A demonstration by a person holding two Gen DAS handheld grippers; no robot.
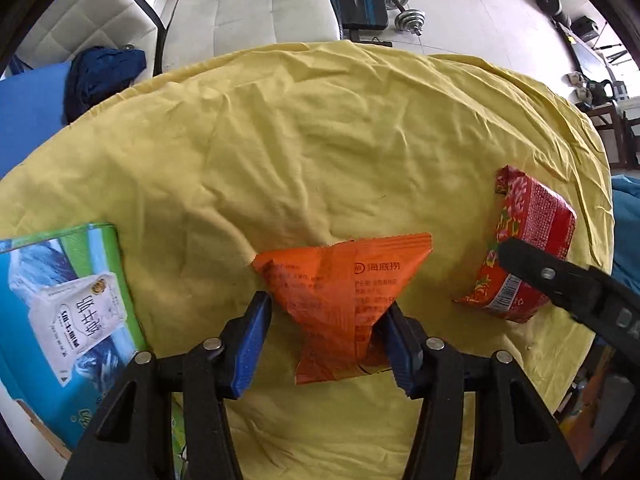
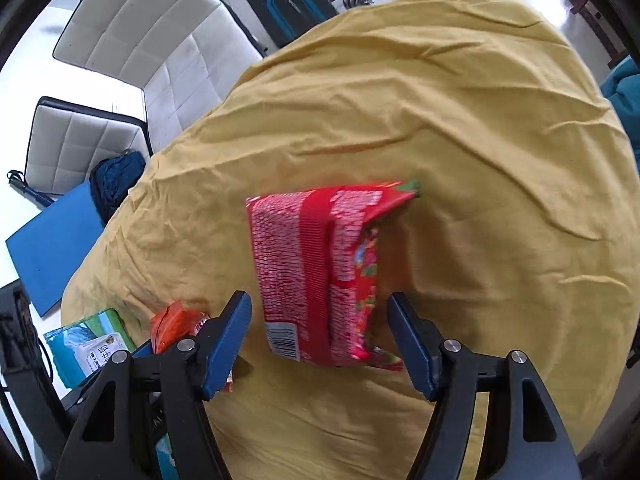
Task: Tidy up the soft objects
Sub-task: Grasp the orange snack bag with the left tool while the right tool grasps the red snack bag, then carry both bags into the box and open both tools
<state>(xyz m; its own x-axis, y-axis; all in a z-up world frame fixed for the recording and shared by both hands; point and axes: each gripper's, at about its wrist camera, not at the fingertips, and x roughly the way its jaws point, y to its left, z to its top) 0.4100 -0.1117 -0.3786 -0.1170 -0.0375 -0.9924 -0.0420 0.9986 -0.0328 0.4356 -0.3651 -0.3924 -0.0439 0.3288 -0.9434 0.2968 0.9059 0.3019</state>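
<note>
Seen over a round table draped in a wrinkled yellow cloth [image 1: 320,140]: left gripper [image 1: 326,306] spread around an orange snack packet [image 1: 344,292], blue pads [image 1: 256,340] flanking the packet's narrow near end, right pad seemingly touching its edge, left pad a little apart, nothing yet pinched. Lying flat near the cloth's near edge, that packet, its wide end pointing away from the camera. To its right, well apart, a red flowered packet [image 1: 524,240], barcode end nearest, partly crossed by the black arm of the right gripper [image 1: 568,284]. From the right wrist view, right gripper [image 2: 320,320] released and wide, fingers [image 2: 412,344] on either side of the red packet [image 2: 320,272], neither touching; packet image blurred. At the table's left edge, a blue and green milk carton box [image 1: 60,304], just beside the left gripper. Beyond the table, white cushioned seating [image 2: 160,40], a dark blue cloth bundle [image 1: 100,76], dumbbells [image 1: 404,10] on a tiled floor.
</note>
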